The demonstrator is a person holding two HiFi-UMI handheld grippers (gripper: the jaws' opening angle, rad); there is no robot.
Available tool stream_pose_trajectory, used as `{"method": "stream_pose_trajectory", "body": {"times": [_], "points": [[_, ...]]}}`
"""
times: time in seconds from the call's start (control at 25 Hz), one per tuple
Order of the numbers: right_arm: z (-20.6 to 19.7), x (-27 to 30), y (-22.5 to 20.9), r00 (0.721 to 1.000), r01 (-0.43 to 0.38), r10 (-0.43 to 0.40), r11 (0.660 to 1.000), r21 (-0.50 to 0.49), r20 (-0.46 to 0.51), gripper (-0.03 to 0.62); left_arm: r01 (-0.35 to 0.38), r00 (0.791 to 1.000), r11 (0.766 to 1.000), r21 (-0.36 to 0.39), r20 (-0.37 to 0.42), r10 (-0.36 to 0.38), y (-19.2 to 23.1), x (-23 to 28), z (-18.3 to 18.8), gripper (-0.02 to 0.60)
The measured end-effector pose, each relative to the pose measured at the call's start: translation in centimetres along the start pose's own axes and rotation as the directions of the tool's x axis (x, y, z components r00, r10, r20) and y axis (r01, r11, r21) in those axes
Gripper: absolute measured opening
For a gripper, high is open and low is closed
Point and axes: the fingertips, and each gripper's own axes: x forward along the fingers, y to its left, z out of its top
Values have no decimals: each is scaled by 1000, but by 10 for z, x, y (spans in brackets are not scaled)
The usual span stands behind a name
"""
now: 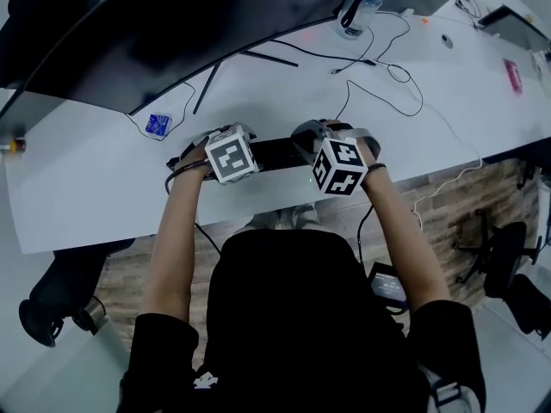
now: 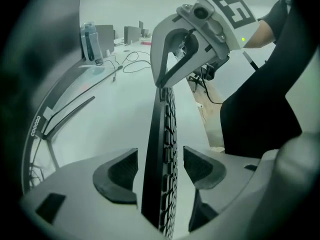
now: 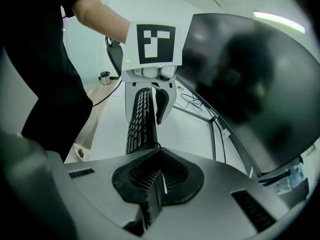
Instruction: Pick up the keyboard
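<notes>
Clear bottle [image 1: 360,5] upright on desk [image 1: 103,188], right gripper [image 3: 155,180] clamping keyboard [image 3: 138,121]

Even, cool, fairly dim overhead light; the white surface [image 1: 86,188] reads pale grey, shadows soft. A bright streak glares above the monitor [image 3: 240,74]. Head view bends at its edges; the other two bend harder, with dark, blurred corners

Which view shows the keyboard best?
The left gripper view: the keyboard runs edge-on between open jaws, key rows clear along its length. The right gripper view shows the keyboard foreshortened, its near end pinched between shut jaws. The head view shows only a short dark strip.
</notes>
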Motion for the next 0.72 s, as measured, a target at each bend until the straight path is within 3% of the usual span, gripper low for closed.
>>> {"method": "stream_pose_trajectory", "body": {"times": [0.36,0.52,0.72], "points": [[1,-3,4,1000,19,-19,1000,12,2,5,27,994,997,69,-108,-19,-10,25,-17,284],[0,-5,6,1000,19,-19,1000,12,4,5,18,988,994,106,-153,-1,-12,31,-24,184],[1,-7,8,1000,14,-14,1000,8,8,5,42,986,994,100,-167,-25,-15,31,-25,152]]}}
